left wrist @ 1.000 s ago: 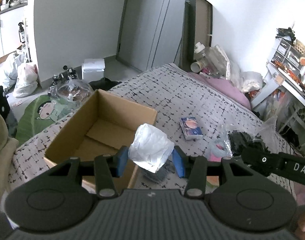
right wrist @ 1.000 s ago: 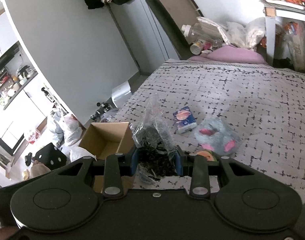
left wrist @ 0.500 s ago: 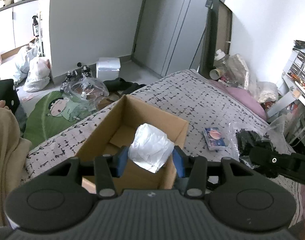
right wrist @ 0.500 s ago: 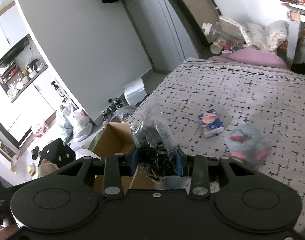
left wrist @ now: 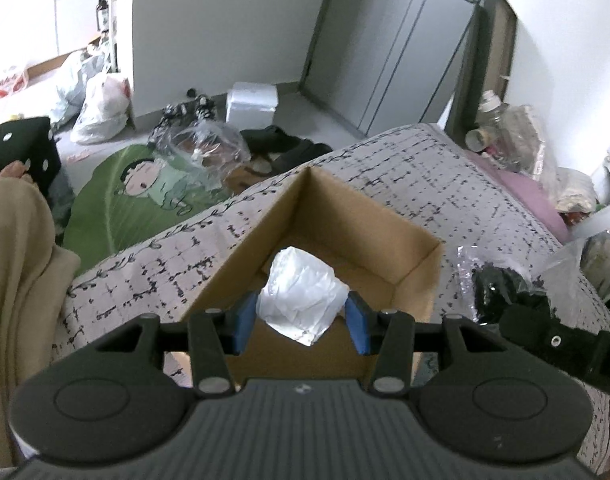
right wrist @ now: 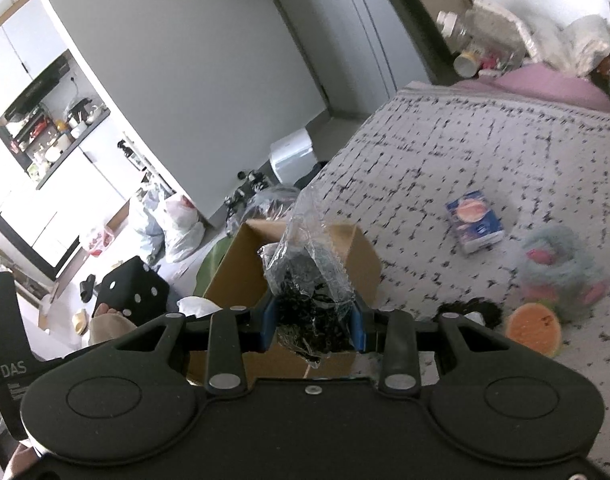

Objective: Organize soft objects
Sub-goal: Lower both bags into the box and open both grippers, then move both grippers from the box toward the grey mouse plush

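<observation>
A bed (left wrist: 425, 184) under a grid-print cover carries an open cardboard box (left wrist: 369, 216) at 12 o'clock. The left hand-held gripper (left wrist: 301, 322) pinches a white crumpled bag (left wrist: 303, 300) over the box. The right hand-held gripper (right wrist: 313, 322) clamps a clear bag of black material (right wrist: 309, 280); a tissue pack (right wrist: 474, 222) lies at 2 o'clock.

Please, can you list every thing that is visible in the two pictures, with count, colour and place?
box: one, brown, open, on the bed.
white bundle: one, in the left tool, above the box.
bagged black item: one, clear wrap, in the right tool.
small carton: one, blue, on the bed.
plush toy: one, pale blue and pink, on the bed.
orange toy: one, beside the plush toy.
bed: one, grey patterned cover.
left tool: shut on the white bundle.
right tool: shut on the bagged black item.
</observation>
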Available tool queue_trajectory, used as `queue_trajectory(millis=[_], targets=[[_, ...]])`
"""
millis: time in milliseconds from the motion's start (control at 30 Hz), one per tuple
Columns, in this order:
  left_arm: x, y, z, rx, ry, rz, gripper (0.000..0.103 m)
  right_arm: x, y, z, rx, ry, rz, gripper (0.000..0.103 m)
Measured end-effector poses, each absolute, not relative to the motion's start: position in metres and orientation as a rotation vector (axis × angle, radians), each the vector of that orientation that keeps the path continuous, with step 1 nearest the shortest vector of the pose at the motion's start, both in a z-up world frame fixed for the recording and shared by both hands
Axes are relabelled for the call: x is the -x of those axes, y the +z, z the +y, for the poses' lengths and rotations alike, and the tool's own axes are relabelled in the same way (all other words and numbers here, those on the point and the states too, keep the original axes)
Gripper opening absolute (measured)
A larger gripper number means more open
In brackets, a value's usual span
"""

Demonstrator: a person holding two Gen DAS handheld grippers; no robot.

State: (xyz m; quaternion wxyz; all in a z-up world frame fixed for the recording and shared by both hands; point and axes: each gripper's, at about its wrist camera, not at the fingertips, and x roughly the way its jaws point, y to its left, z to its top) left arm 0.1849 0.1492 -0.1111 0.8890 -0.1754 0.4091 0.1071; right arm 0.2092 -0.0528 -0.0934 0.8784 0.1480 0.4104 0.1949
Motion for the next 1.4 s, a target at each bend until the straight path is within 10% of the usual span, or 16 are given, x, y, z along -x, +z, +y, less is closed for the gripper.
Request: queue_trajectory(millis=[633, 867, 1400], targets=[[-0.181, -0.112, 0.171, 0.434, 0.328, 0.847, 0.067, -0.225, -0.120, -0.013, -0.362, 0.469, 0.963, 0.040], [-0.175, -0.102, 0.174, 0.452, 0.354, 0.835, 0.078, -0.221, -0.115, -0.019, -0.395, 0.495, 0.960, 0.068], [-0.162, -0.079, 0.138, 0.414, 0.311, 0.777, 0.103, -0.203, -0.089, -0.094, -0.324, 0.386, 0.865, 0.099]])
